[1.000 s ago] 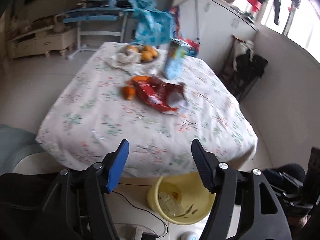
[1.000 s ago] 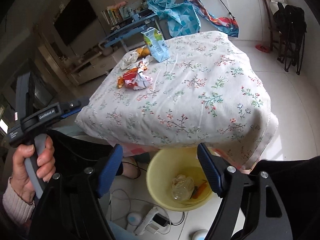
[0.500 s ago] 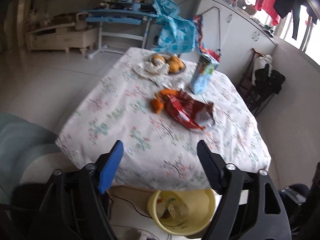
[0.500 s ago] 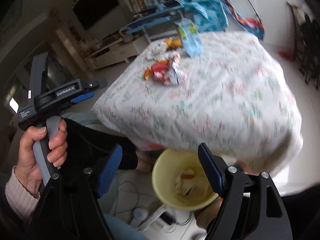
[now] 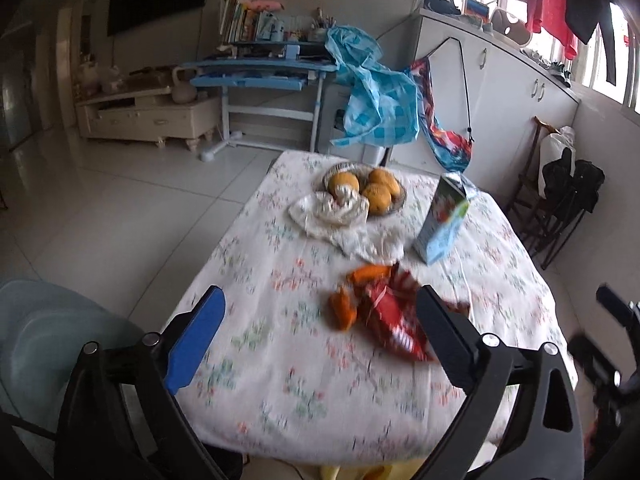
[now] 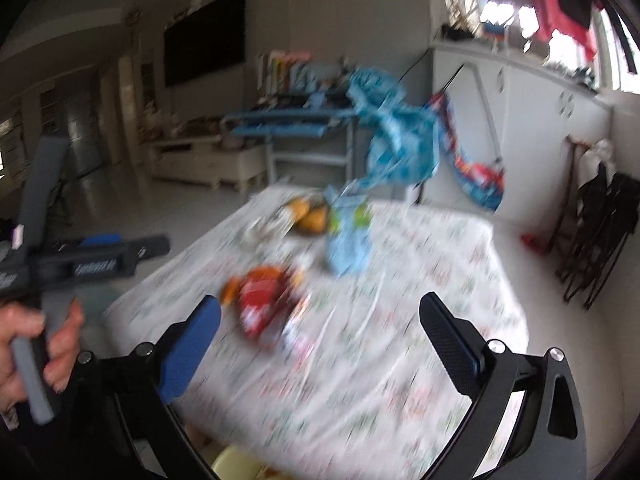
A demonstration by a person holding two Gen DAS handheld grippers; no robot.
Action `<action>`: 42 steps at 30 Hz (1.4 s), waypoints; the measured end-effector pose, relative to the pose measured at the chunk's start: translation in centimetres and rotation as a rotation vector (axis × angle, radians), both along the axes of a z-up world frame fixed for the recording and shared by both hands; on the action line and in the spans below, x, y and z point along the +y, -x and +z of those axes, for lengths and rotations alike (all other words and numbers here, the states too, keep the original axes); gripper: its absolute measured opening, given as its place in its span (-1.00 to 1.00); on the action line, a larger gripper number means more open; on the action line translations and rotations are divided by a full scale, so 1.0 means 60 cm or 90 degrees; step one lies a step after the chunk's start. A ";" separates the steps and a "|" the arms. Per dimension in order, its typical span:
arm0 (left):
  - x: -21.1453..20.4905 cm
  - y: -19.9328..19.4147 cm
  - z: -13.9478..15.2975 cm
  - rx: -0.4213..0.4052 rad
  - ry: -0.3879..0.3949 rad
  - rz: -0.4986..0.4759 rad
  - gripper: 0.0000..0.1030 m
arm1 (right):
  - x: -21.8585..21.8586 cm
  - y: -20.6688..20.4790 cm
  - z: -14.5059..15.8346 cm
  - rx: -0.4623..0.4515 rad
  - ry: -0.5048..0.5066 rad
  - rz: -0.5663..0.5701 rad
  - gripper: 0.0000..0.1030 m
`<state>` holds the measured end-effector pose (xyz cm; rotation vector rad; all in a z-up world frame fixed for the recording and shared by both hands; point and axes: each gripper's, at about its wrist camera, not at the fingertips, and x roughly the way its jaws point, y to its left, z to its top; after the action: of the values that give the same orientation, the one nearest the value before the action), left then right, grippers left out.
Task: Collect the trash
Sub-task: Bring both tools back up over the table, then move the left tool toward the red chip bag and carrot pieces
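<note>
Beyond the left tool (image 5: 318, 334), red wrapper (image 5: 390, 314).

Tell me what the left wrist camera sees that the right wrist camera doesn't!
Only the left wrist view shows the pale blue-grey rounded chair beside the table.

Only the right wrist view shows the person's left hand gripping a grey handle.

Both show the floral tablecloth, the crumpled red snack wrapper, the light blue drink carton and oranges in a dish. Both grippers' jaws are opening, holding nothing.

Both the left gripper (image 5: 318, 316) and right gripper (image 6: 320, 324) are opening wide, fingers (image 5: 196, 340) empty.
</note>
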<state>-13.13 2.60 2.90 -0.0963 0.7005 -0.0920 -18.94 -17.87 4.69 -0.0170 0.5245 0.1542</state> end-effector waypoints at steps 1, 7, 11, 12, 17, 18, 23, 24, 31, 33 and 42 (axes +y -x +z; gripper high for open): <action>-0.005 -0.008 0.002 -0.004 0.000 0.000 0.82 | -0.001 -0.015 0.003 -0.016 0.005 -0.008 0.85; -0.041 -0.072 0.014 -0.024 -0.009 -0.019 0.85 | -0.017 -0.097 0.003 -0.059 -0.015 -0.046 0.85; -0.059 -0.083 0.004 -0.045 -0.029 -0.012 0.86 | -0.029 -0.120 -0.030 -0.004 -0.067 -0.071 0.85; -0.062 -0.084 -0.001 -0.041 -0.034 -0.008 0.86 | -0.029 -0.124 -0.034 0.012 -0.079 -0.069 0.85; -0.062 -0.089 -0.019 -0.022 -0.044 -0.003 0.86 | -0.015 -0.126 -0.038 0.022 -0.061 -0.050 0.85; -0.060 -0.091 -0.021 -0.020 -0.047 0.001 0.86 | -0.015 -0.129 -0.041 0.029 -0.064 -0.050 0.85; -0.050 -0.099 -0.032 -0.001 -0.041 0.015 0.86 | -0.020 -0.143 -0.053 0.058 -0.084 -0.056 0.85; -0.049 -0.100 -0.033 0.001 -0.042 0.015 0.86 | -0.020 -0.145 -0.053 0.059 -0.085 -0.056 0.85; -0.045 -0.108 -0.042 0.015 -0.046 0.019 0.86 | -0.016 -0.153 -0.057 0.068 -0.082 -0.051 0.85; -0.044 -0.112 -0.045 0.020 -0.048 0.022 0.86 | -0.017 -0.156 -0.058 0.069 -0.084 -0.052 0.85; -0.038 -0.121 -0.053 0.036 -0.042 0.035 0.86 | -0.020 -0.166 -0.063 0.076 -0.089 -0.047 0.85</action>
<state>-5.87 0.31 -0.28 -0.0551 0.7558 -0.0129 -9.01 -19.04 0.94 0.1491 0.6310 0.1196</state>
